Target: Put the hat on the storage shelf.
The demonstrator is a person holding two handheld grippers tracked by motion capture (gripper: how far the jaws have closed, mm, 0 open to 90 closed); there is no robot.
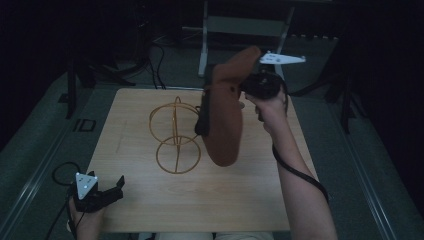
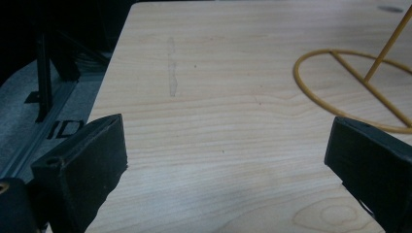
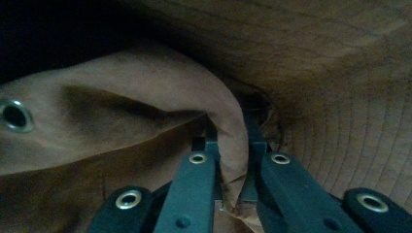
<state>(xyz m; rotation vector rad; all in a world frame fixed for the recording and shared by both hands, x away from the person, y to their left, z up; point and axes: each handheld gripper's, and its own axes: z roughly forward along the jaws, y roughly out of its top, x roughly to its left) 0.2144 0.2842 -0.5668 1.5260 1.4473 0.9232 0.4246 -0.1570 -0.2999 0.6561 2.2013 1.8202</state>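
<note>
The brown hat (image 1: 224, 117) hangs from the right gripper (image 1: 250, 86), held up above the far half of the desk (image 1: 150, 210), its long axis running roughly up and down: one end of the brim rises past the gripper and the other droops low toward the desk, with a dark strap showing along its left edge. In the right gripper view the jaws are clamped together on a fold of the hat's (image 3: 145, 97) brown cloth, a metal eyelet (image 3: 14, 116) showing off to the left of the pinch. The right forearm reaches up from the near edge of the desk, hand raised and wrapped round the gripper body, the grey plate on top. Just left of the hanging hat stands the gold wire stand (image 1: 175, 135), its lower ring flat on the desk. The left gripper (image 1: 119, 187) rests low by the near left corner of the desk, jaws spread wide with nothing between them, pointing across the bare wood toward the stand's ring (image 2: 350, 92)
</note>
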